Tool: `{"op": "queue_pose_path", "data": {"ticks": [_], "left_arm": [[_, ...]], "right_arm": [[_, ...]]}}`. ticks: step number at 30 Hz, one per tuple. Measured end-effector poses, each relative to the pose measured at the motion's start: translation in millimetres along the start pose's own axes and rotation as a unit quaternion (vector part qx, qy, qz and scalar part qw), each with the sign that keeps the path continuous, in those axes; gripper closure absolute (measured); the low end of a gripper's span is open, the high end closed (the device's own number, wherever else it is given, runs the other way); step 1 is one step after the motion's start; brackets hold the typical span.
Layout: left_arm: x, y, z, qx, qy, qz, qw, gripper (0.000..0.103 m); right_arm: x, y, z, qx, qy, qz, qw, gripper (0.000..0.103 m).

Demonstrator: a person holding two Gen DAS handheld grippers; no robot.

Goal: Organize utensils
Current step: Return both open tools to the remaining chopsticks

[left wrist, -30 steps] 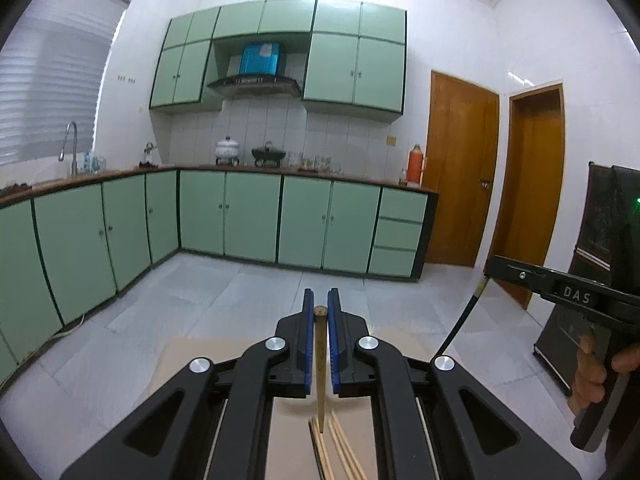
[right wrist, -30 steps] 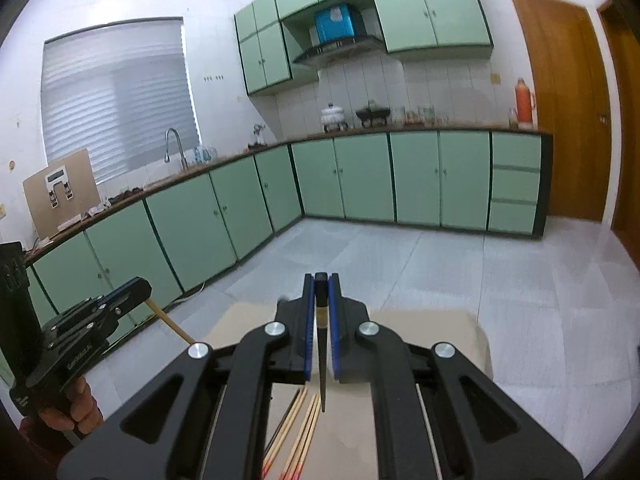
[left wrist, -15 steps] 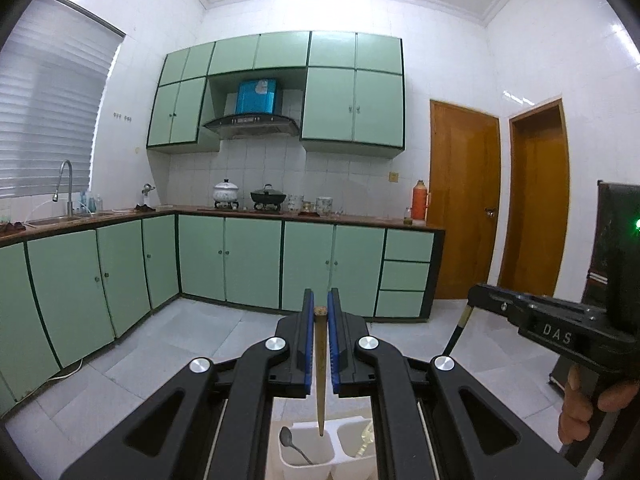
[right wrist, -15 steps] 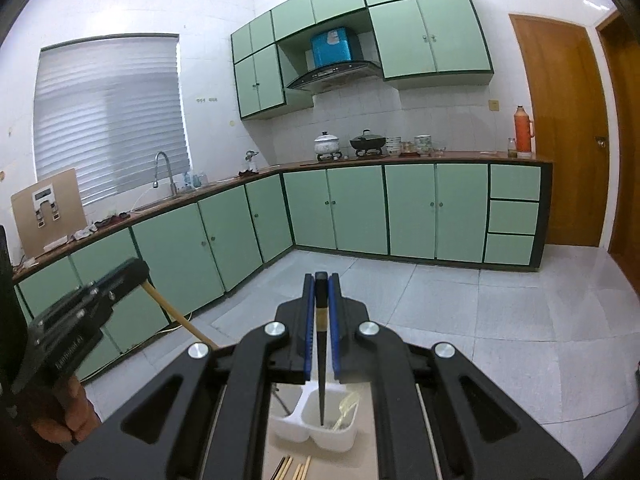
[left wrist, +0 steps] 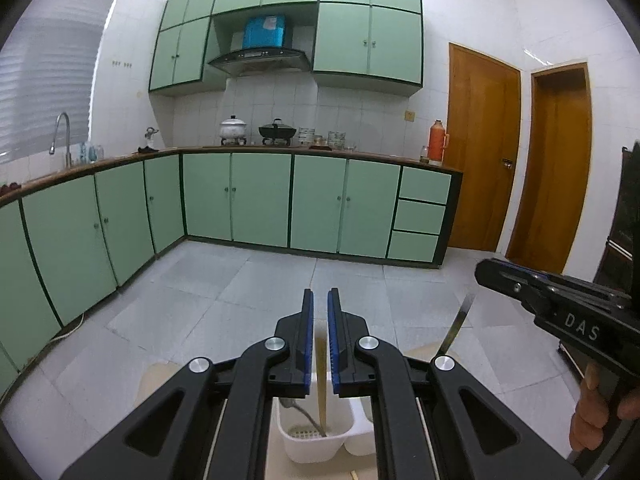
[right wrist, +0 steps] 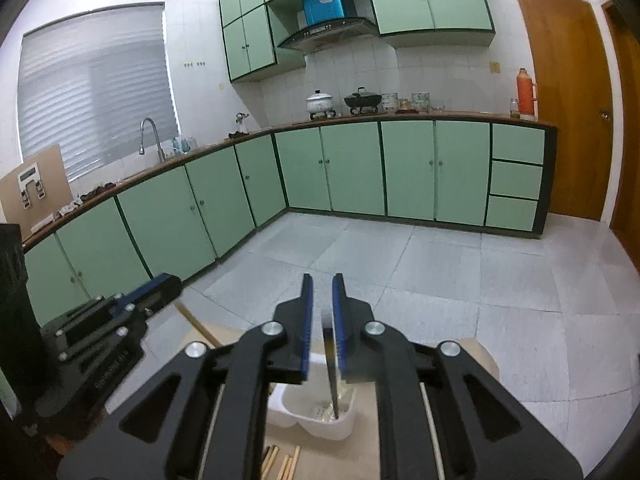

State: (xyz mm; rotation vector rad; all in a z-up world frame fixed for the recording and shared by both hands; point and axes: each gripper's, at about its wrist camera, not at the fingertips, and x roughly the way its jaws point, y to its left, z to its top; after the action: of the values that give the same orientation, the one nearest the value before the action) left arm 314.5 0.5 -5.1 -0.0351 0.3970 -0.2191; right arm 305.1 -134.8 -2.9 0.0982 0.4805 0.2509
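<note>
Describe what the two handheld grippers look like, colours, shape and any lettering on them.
Both the left gripper and the right gripper are matte black plastic, with angular cut-out linkage arms, silver round pivot bolts and blue pads lining the fingers. The right gripper's side carries white letters "DAS". No cables or sleeves show.

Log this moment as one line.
left gripper: light wooden chopstick between fingers, tip in white plastic caddy | right gripper: fingers opening, dark chopstick between, tip in caddy
</note>
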Motion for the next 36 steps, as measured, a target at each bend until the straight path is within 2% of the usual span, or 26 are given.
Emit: {"op": "queue_pose_path", "data": {"ticks": [1,3,8,10,12,13,15,19,25,29,36], "left_arm": [[-4,2,0,0.000,-0.002,0.000,1.0000,0.092],[-15,5,0,0.001,-0.007,0.003,1.0000,0.085],[-48,16,-4,-0.006,-0.016,0.007,0.9998,0.073],[-63,16,-12,-0.002,-0.016,0.009,0.9998,0.069],[-79,17,-25,-0.002,-0.012,0.011,0.9999,0.060],[-85,17,-33,-0.003,-0.007,0.011,0.9999,0.057],[-97,17,-52,-0.005,0.005,0.008,0.9999,0.055],[-114,13,-97,0.000,0.039,0.007,0.9992,0.052],[-124,9,-166,0.006,0.105,0.008,0.9944,0.052],[-129,10,-200,0.002,0.123,0.017,0.9922,0.052],[-134,15,-235,0.008,0.146,0.020,0.9891,0.052]], "right_arm": [[-4,-2,-1,0.002,-0.004,-0.002,1.000,0.088],[-17,-4,-4,0.005,-0.015,-0.012,1.000,0.078],[-56,-10,-19,0.005,-0.043,-0.035,0.998,0.067],[-76,-10,-35,0.005,-0.052,-0.040,0.998,0.061],[-94,-8,-55,0.004,-0.059,-0.050,0.997,0.049],[-100,-7,-64,0.003,-0.060,-0.053,0.997,0.047],[-113,-3,-89,0.006,-0.056,-0.055,0.997,0.041],[-127,6,-140,0.010,-0.031,-0.058,0.998,0.039],[-130,27,-216,0.019,0.033,-0.049,0.998,0.039],[-132,43,-254,0.019,0.048,-0.060,0.997,0.043],[-121,65,-300,0.002,0.093,-0.052,0.994,0.049]]}}
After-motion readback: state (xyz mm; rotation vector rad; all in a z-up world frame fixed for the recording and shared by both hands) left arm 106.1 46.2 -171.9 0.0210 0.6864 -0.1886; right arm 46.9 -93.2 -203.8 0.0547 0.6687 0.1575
